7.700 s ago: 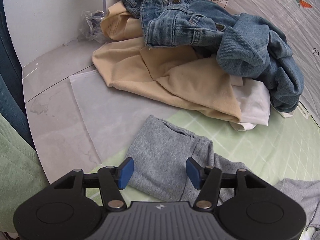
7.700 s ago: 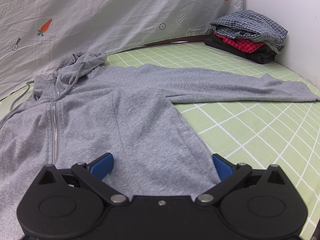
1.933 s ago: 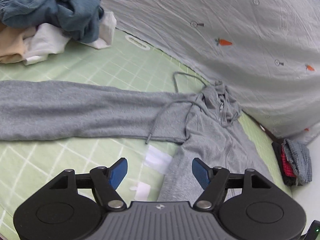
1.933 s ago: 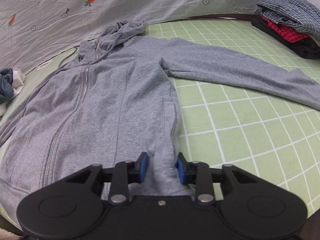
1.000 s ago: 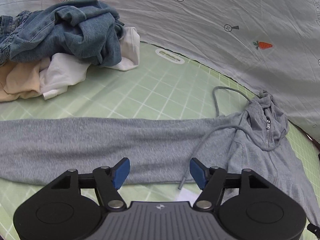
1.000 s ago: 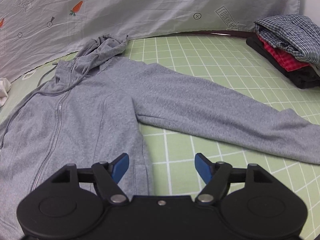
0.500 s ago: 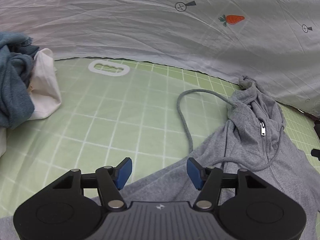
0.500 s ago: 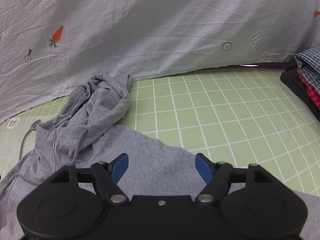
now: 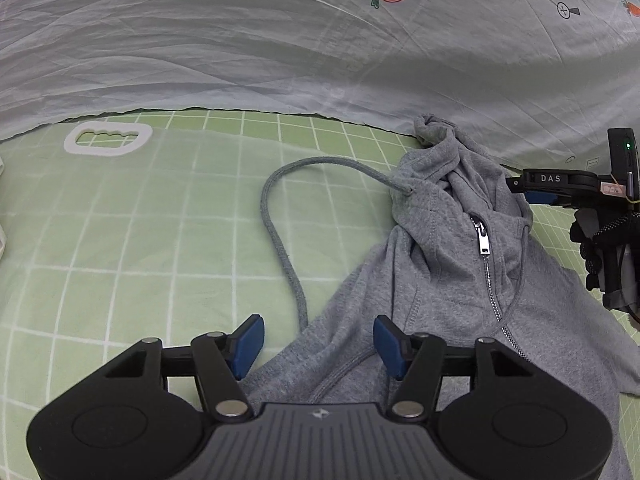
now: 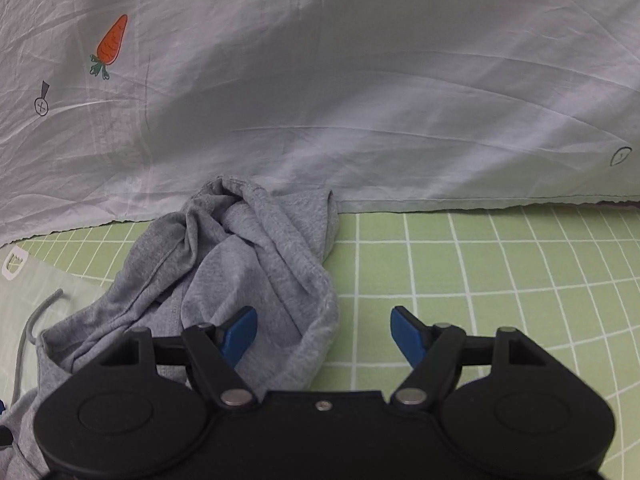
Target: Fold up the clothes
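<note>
A grey zip hoodie lies flat on the green grid mat, its hood bunched against the grey sheet. My left gripper is open just above the hoodie's left shoulder, near the grey drawstring. The zipper pull shows below the hood. My right gripper is open at the right edge of the crumpled hood, its left pad over the fabric. The right gripper also shows at the right edge of the left wrist view.
A grey sheet with carrot prints rises behind the mat and also fills the back of the right wrist view. A white oval handle mark sits at the mat's far left edge. Green mat lies right of the hood.
Both grippers have moved forward and lower toward the hood; it now looms larger in both views. Both stay open. The hoodie has not visibly moved.
</note>
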Demonstrator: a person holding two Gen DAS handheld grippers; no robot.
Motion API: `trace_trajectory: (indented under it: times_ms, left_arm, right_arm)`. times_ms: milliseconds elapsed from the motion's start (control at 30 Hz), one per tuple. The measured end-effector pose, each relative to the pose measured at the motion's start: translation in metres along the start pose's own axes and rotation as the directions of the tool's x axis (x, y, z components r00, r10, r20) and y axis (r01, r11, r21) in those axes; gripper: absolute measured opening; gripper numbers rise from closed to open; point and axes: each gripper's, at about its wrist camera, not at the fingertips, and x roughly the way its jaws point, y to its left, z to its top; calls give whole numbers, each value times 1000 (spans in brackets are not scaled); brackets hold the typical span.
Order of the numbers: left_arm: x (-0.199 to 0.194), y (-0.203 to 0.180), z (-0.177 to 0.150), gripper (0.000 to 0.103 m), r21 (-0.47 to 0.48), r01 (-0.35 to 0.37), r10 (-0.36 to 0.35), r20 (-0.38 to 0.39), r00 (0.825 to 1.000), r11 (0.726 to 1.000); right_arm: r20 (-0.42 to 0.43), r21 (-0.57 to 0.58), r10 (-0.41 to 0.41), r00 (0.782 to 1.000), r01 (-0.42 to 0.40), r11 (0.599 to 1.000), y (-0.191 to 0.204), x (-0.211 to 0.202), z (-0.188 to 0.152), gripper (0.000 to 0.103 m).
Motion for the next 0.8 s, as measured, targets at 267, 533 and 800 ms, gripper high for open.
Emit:
trace_trajectory:
  times_ms: [267, 533, 800]
  left_arm:
    - [5, 3, 1, 7, -14, -27, 27, 13, 1000, 1000]
    - [6, 9, 16, 7, -16, -143, 144, 59, 988, 990]
    - [4, 23, 36, 45, -182, -100, 117, 85, 990, 978]
  right_arm:
    - [36, -211, -27, 999, 34, 977, 7, 14, 17, 6]
    - [117, -211, -123, 985, 146, 966, -10, 17, 61, 7]
    - [144, -86, -151, 978, 164, 983, -13, -22, 34, 73]
